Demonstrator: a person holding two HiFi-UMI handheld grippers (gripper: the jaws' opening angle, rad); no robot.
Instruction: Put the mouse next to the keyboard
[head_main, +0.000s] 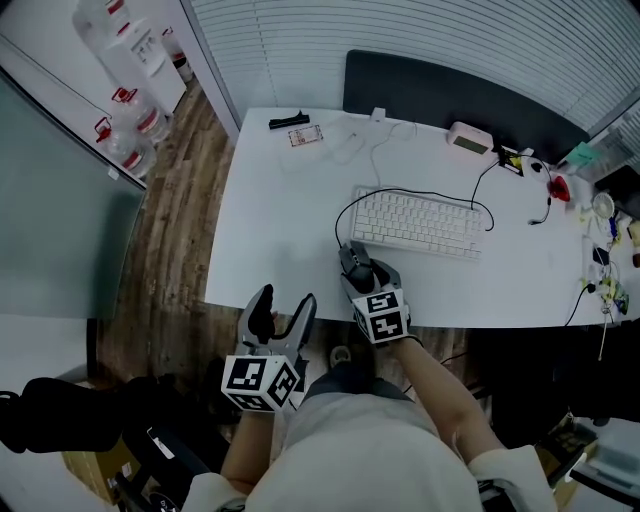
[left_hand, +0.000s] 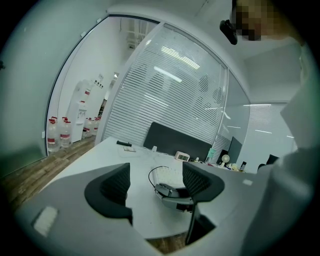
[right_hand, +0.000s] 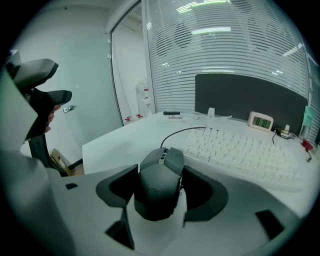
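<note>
A dark mouse (head_main: 357, 262) lies on the white desk (head_main: 270, 230) near its front edge, just left of and in front of the white keyboard (head_main: 418, 222). My right gripper (head_main: 362, 276) reaches over it. In the right gripper view the two pads sit against the sides of the mouse (right_hand: 159, 187), with the keyboard (right_hand: 245, 150) beyond to the right. My left gripper (head_main: 283, 310) hangs off the desk's front edge, open and empty. In the left gripper view its jaws (left_hand: 156, 186) frame the mouse (left_hand: 167, 191) from afar.
The mouse cable (head_main: 345, 210) loops round the keyboard's left end. A pink clock (head_main: 469, 138), a black object (head_main: 288, 121) and a card lie at the back of the desk. Small clutter crowds the right end (head_main: 600, 250). Water bottles (head_main: 130, 110) stand on the floor at left.
</note>
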